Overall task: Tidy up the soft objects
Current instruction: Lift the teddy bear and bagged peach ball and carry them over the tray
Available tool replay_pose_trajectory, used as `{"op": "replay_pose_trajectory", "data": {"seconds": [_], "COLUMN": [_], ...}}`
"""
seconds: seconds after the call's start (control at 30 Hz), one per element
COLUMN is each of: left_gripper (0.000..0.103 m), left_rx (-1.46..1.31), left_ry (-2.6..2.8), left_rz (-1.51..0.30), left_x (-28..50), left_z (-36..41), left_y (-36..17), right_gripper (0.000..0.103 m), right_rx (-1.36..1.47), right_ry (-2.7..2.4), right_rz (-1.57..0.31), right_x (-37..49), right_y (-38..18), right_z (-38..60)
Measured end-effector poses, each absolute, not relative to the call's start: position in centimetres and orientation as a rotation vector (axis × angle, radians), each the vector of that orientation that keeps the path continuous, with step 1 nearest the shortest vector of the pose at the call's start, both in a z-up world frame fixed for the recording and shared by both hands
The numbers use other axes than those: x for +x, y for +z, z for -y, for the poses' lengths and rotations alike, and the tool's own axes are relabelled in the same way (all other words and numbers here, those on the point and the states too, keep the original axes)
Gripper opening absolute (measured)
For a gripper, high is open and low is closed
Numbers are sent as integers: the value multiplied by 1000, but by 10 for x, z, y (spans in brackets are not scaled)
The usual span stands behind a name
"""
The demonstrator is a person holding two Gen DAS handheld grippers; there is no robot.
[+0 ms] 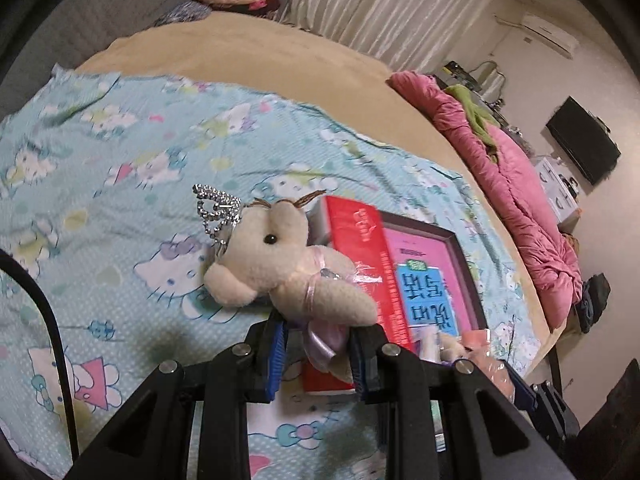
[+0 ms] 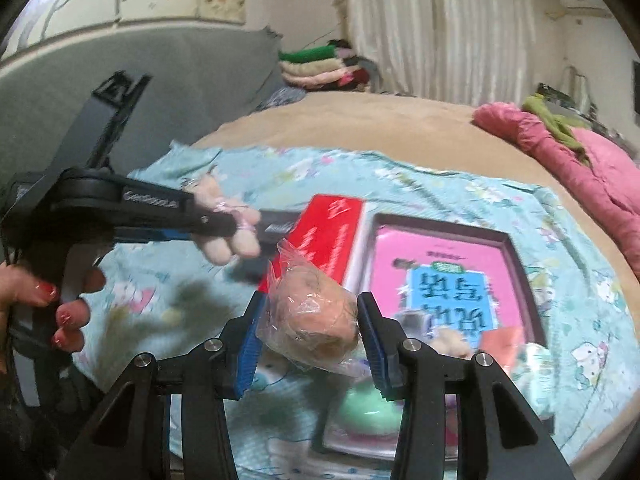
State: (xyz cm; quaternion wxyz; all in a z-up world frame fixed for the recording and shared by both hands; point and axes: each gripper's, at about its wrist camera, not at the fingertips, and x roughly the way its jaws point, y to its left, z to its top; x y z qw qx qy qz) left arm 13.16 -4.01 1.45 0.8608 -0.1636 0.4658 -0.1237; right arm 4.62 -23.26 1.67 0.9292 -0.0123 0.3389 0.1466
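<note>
Left claw (image 1: pixel 316 344) grasps cream bear (image 1: pixel 280 264); only right view shows right claw (image 2: pixel 310 336) clenching bagged toy (image 2: pixel 310 316).

Left gripper (image 1: pixel 318 350) is clamping a toy between blue pads, angled downward. Right gripper (image 2: pixel 310 344) is gripping a wrapped item. A hand (image 2: pixel 48 304) is squeezing the left gripper's handle.

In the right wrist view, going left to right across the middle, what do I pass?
Hand with red nails → left gripper holding the cream teddy → bagged orange plush in the right gripper → pink book → pink quilt.
</note>
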Motion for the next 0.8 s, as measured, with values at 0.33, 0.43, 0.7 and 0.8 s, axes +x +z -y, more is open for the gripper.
{"op": "replay_pose_trajectory", "data": {"seconds": [0.33,0.43,0.7,0.8], "left_gripper": [27,27,27,27], "left_rx": [-209,-194,-114,-81], "left_ry": [-337,-362,-417,-431], "left_rz": [-953,-958,-971,-973], "left_x": [120,118,112,110], "left_z": [98,111,155,169], "left_y": [37,39,41,39], "right_gripper": [47,47,47,47], "right_rx": [76,106,172,200], "right_ry": [187,152,78,47], "right_rz": [-623,-609,-590,-585], "right_x": [44,43,40,35], "right_y": [37,39,39,37], "right_z": [290,308,347,363]}}
